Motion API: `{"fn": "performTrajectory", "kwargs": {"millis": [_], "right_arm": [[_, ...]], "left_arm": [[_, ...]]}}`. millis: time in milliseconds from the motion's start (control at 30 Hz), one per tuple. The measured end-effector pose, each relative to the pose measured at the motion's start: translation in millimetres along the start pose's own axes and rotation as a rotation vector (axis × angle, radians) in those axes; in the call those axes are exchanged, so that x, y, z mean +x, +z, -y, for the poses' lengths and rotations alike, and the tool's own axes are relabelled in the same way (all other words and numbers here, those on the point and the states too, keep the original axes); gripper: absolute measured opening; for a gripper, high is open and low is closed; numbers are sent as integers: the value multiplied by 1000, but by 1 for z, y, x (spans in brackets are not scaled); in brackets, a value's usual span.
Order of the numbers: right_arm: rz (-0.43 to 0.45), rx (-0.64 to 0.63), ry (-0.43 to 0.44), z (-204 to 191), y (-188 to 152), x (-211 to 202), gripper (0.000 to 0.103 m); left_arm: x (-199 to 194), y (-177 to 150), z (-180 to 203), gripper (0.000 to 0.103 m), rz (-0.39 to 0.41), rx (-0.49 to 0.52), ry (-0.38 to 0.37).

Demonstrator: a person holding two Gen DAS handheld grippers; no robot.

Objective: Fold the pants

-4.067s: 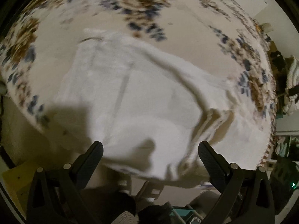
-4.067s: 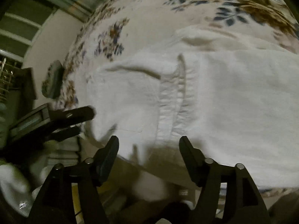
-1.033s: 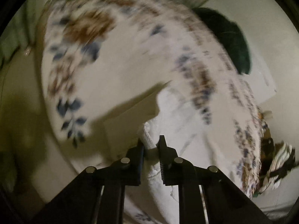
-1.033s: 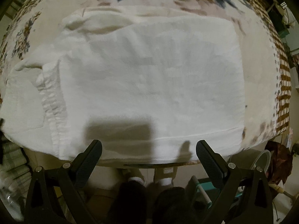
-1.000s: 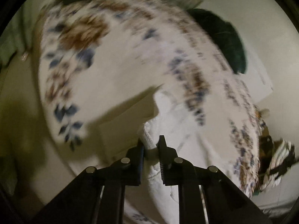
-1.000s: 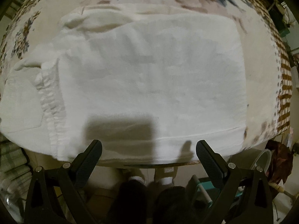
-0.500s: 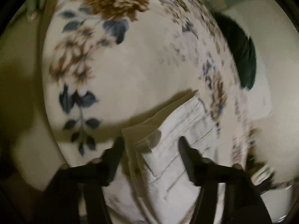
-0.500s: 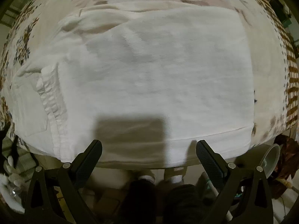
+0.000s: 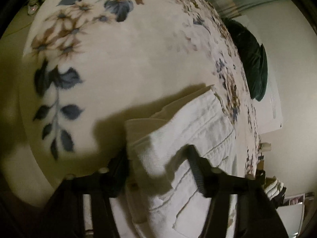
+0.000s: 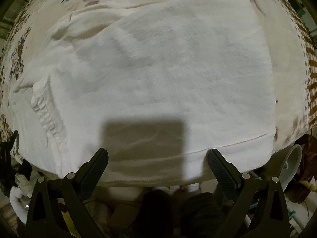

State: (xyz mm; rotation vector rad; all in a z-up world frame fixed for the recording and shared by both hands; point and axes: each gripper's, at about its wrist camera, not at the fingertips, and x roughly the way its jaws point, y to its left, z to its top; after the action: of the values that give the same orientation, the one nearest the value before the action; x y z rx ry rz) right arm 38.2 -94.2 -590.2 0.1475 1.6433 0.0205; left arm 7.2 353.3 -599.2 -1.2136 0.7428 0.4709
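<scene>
Pants (image 10: 162, 75) lying folded flat on the flowery blanket (image 9: 118, 63), both grippers spread wide with nothing in them.

Left gripper (image 9: 158, 170) straddles the folded corner at the waistband end, looks like it's just squaring that edge up. Right gripper (image 10: 157, 164) hangs over the near edge, holding nothing. Dark green cushion (image 9: 251, 59) sits well off to the far side, not in the way. White bowl (image 10: 291, 164) is down below the blanket edge.
</scene>
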Motion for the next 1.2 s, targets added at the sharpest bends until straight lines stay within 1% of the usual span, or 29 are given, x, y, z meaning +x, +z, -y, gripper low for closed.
{"fn": "performTrajectory", "kwargs": {"millis": [67, 100, 133, 233, 267, 300, 333, 367, 433, 467, 500, 567, 667, 733, 800, 867, 900, 1000, 1067, 1167, 1200], "right_arm": [[5, 6, 3, 1, 3, -1, 102], [7, 6, 2, 1, 4, -2, 102], [11, 6, 3, 1, 6, -3, 102], [16, 2, 8, 4, 8, -5, 102], [18, 0, 12, 5, 8, -7, 102], [21, -2, 16, 7, 8, -8, 102], [25, -5, 22, 9, 9, -11, 102], [28, -8, 24, 11, 11, -14, 102], [33, -14, 27, 17, 16, -24, 102], [33, -21, 25, 17, 15, -28, 102], [38, -29, 25, 20, 16, -32, 102], [56, -33, 28, 28, 14, -43, 102], [79, -14, 47, 47, 15, -58, 102], [99, 12, 54, 66, 15, -71, 102], [120, 38, 55, 89, 16, -83, 102], [135, 63, 48, 114, 16, -91, 102], [138, 70, 42, 127, 14, -92, 102], [135, 111, 23, 173, 11, -92, 102], [127, 156, 13, 210, 5, -87, 102], [126, 205, -29, 260, -6, -83, 102], [125, 219, -35, 275, -8, -84, 102]], "left_arm": [[-5, -3, 4, 32, 20, 15, -6], [-10, -6, 10, 29, 42, 38, 0], [-17, -9, 17, 24, 67, 70, 10], [-42, -18, 53, 18, 127, 195, 24], [-55, -24, 72, 17, 149, 261, 21], [-62, -29, 84, 16, 156, 299, 16], [-69, -35, 99, 16, 158, 349, 19], [-79, -45, 120, 16, 157, 423, 22], [-92, -62, 147, 16, 168, 532, 23], [-99, -74, 163, 15, 173, 598, 28], [-106, -87, 177, 15, 169, 660, 18], [-116, -113, 197, 15, 167, 754, 12], [-123, -157, 230, 15, 132, 862, -30], [-123, -190, 252, 15, 95, 938, -66], [-119, -224, 271, 15, 41, 982, -112], [-108, -261, 287, 15, -21, 1019, -151], [-101, -273, 291, 15, -44, 1026, -164], [-76, -326, 303, 15, -138, 1071, -194], [-53, -357, 305, 15, -192, 1100, -195], [-10, -401, 303, 17, -304, 1122, -127], [2, -408, 300, 20, -336, 1125, -100]]}}
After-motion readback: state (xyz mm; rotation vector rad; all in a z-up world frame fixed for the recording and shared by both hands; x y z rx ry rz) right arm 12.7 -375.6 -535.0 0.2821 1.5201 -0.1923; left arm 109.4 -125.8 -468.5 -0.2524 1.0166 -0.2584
